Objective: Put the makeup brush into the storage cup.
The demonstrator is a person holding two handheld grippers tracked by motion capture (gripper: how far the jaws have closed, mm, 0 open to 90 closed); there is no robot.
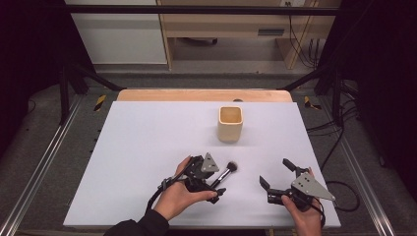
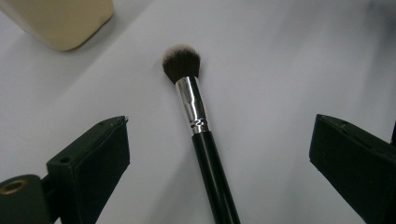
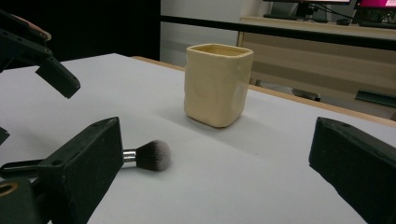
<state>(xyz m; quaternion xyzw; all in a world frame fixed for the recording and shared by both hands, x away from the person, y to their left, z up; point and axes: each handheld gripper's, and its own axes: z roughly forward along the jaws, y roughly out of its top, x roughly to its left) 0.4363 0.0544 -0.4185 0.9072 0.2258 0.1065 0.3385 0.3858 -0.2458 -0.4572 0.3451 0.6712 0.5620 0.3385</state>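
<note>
A makeup brush [image 1: 225,173] with a black handle, silver ferrule and dark bristles lies flat on the white table [image 1: 147,147]. My left gripper [image 1: 219,179] is low over its handle end. In the left gripper view the brush [image 2: 198,126] runs up the middle between the two jaws, which stand wide apart and clear of it; the left gripper [image 2: 219,126] is open. A cream square cup [image 1: 230,124] stands upright behind the brush. My right gripper [image 1: 276,173] is open to the brush's right, holding nothing. It faces the cup [image 3: 217,84] and the brush's bristles [image 3: 154,156].
The table's wooden far edge [image 1: 204,95] lies just behind the cup. Dark frame rails and cables run along both sides. In the right gripper view one jaw of the left gripper [image 3: 53,72] hangs at the upper left. The white surface left of the cup is bare.
</note>
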